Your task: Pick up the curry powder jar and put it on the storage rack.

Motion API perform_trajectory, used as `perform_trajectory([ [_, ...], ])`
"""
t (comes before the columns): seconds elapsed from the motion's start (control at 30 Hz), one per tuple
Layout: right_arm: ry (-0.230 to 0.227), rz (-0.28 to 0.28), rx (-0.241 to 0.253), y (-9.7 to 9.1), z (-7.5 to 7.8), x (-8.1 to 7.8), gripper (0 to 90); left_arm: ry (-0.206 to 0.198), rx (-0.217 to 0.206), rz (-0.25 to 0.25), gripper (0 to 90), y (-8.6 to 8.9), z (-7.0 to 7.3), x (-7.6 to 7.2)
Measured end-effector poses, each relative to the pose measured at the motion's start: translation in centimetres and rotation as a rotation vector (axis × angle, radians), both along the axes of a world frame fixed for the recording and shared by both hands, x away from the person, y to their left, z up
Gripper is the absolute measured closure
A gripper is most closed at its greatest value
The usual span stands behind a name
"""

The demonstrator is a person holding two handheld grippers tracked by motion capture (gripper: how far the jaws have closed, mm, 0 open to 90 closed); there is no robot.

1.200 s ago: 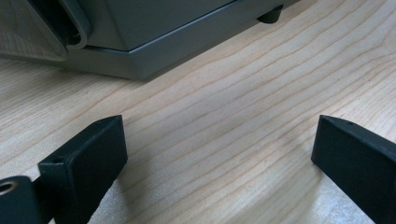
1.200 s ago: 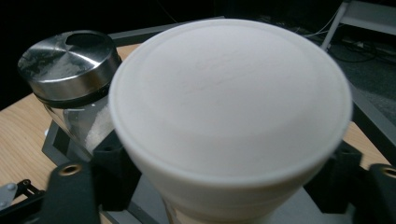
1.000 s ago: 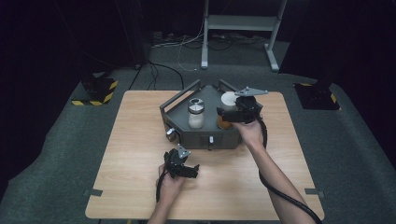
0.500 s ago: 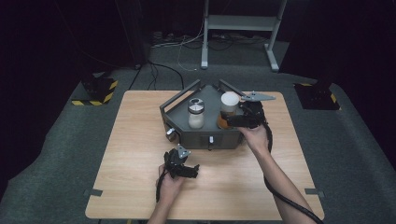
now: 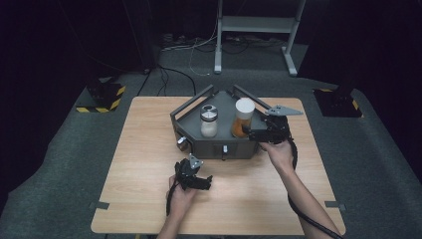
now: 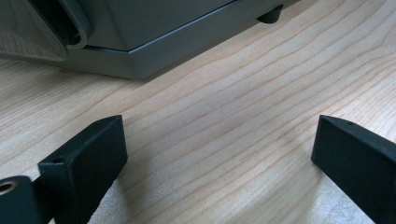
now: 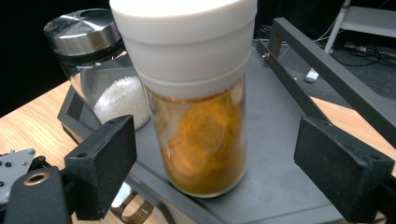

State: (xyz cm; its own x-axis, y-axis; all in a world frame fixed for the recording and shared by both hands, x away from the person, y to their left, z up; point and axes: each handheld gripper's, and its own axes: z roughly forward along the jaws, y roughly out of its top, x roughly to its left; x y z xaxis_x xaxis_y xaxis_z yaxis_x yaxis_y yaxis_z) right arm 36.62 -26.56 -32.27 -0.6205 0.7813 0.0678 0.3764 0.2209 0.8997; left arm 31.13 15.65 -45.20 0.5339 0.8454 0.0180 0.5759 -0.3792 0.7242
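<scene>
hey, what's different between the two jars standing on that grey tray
The white-capped jar holds orange-yellow powder; the steel-lidded jar holds white grains. The white-capped jar has a tall plastic cap, the steel-lidded jar a low shiny metal lid. In the high view the white-capped jar stands taller. The white-capped jar sits between the open jaws of the right gripper, pads clear of it; the steel-lidded jar stands off to one side. Both are clear glass, upright on the grey tray.

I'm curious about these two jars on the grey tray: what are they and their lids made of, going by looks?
The orange spice jar looks like clear glass or hard plastic, since its powder shows through. Its white cap looks like matte plastic: dull, with no reflections. The salt jar is also clear, and its lid seems to be polished metal, shiny and mirror-like. The tray appears to be grey-painted metal.
</scene>
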Motion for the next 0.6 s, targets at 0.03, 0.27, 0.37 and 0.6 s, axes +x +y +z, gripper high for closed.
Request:
perform_trajectory([
  [0.03, 0.000, 0.000, 0.000, 0.0, 0.0, 0.0, 13.1, 0.000, 0.000, 0.000, 3.6, 0.0, 0.0, 0.0],
  [0.27, -0.011, -0.007, 0.006, -0.9, -0.7, -1.0, 12.8, -0.001, 0.000, 0.000, 3.6, 0.0, 0.0, 0.0],
  [0.37, -0.009, -0.011, 0.010, -1.2, -0.9, -1.2, 12.8, -0.001, 0.000, 0.000, 3.6, 0.0, 0.0, 0.0],
  [0.6, 0.002, -0.015, 0.011, -2.1, -1.5, -1.9, 12.9, 0.000, 0.002, -0.002, 3.6, 0.0, 0.0, 0.0],
])
